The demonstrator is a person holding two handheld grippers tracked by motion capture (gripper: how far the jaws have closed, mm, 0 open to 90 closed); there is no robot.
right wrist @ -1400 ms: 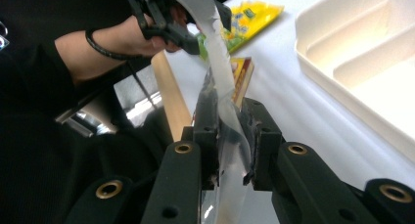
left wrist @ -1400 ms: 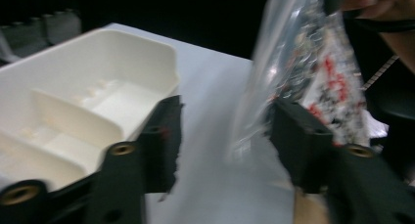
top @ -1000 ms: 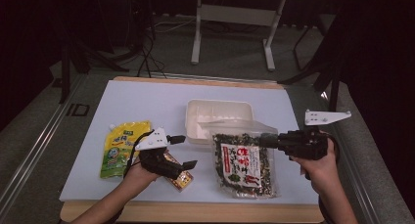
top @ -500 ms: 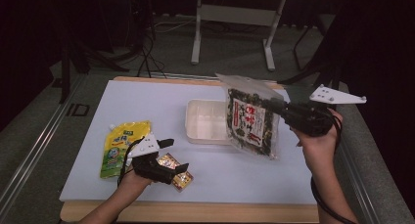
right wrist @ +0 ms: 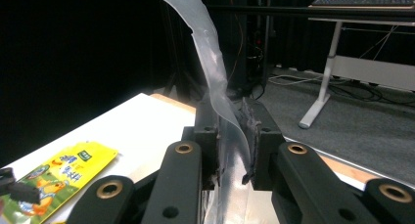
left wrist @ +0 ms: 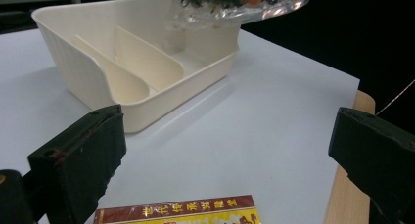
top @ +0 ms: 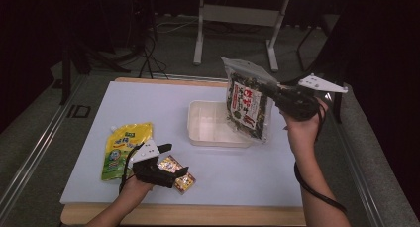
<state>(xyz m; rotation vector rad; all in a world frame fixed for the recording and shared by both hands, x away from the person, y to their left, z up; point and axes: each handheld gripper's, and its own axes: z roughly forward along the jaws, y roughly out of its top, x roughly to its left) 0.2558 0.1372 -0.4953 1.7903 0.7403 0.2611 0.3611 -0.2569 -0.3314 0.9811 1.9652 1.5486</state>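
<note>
My right gripper point(top: 275, 92) is shut on the clear top edge of a seaweed snack bag point(top: 247, 107). The bag hangs tilted in the air over the right end of the cream divided tray point(top: 213, 127). The right gripper view shows the clear film point(right wrist: 226, 128) pinched between the pads. My left gripper point(top: 169, 169) sits low at the table's front left, and its jaws have just been opening wide. A small red and yellow packet point(top: 177, 168) lies flat on the table between them, and the pads do not touch it point(left wrist: 186, 214).
A yellow pouch point(top: 124, 147) lies flat left of my left hand. The tray point(left wrist: 137, 62) has two curved dividers and nothing in it. The white tabletop ends in a wooden front edge point(top: 198, 214). A desk frame stands on the floor behind the table.
The right gripper lifted the seaweed bag off the table and carried it up and back, over the tray. The left gripper sank slightly over the small packet with its jaws wider.
</note>
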